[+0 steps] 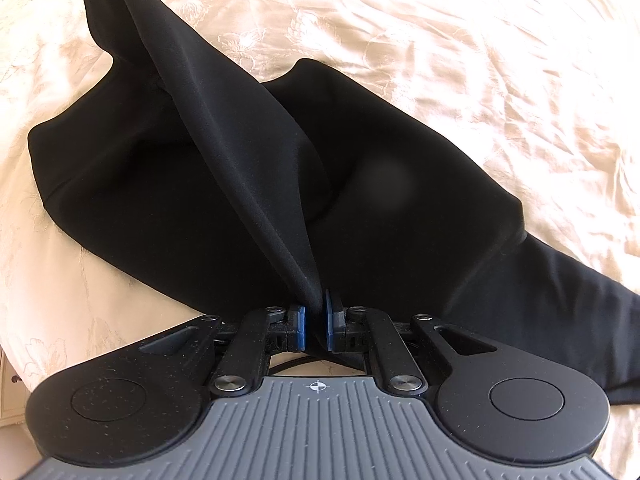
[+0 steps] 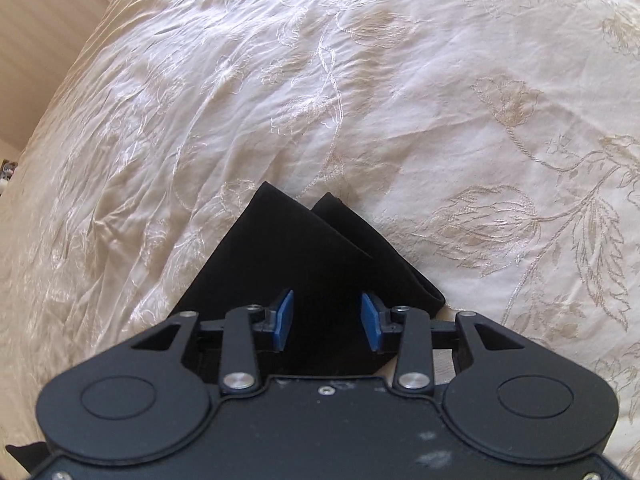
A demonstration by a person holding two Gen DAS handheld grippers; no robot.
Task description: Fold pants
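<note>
The black pants (image 1: 168,184) lie on a cream embroidered bedspread (image 1: 480,60). In the left wrist view my left gripper (image 1: 314,326) is shut on an edge of the pants, and a taut fold of fabric rises from the blue pads toward the far upper left. In the right wrist view my right gripper (image 2: 327,322) is open, its blue pads (image 2: 285,320) apart just above the pant-leg ends (image 2: 304,248), which lie flat with two hem corners pointing away. Nothing is between its fingers.
The bedspread (image 2: 360,100) is wrinkled and fills both views. A wall and window edge (image 2: 48,20) show at the upper left of the right wrist view. A pale piece of furniture (image 1: 8,392) shows at the lower left of the left wrist view.
</note>
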